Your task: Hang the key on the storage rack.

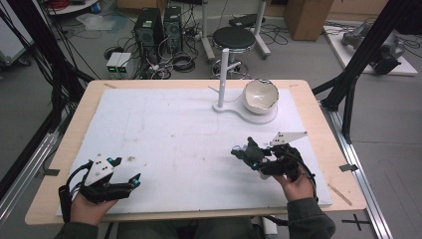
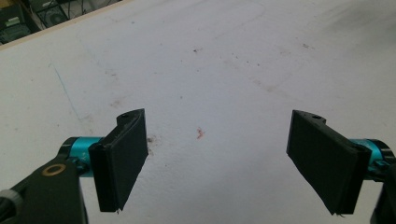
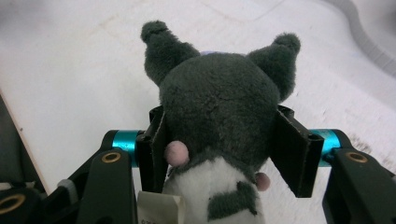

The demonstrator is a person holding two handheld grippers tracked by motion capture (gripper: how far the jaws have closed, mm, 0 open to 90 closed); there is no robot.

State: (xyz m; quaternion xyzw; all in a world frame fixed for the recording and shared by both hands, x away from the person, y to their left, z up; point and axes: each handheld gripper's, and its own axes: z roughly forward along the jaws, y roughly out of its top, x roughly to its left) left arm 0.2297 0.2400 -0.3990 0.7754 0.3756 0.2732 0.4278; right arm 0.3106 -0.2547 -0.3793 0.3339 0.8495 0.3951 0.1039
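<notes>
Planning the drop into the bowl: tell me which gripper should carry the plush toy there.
Right. The right gripper already clamps the dark grey plush toy, nearer the white bowl; the left gripper is open, holding nothing.

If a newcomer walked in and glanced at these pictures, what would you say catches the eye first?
Most striking is the dark grey plush toy with two pointed ears, clamped between the jaws of the right gripper at the right of the white mat. Next comes the white bowl on a stand with a post at the table's far side. The left gripper is open over bare mat.
</notes>
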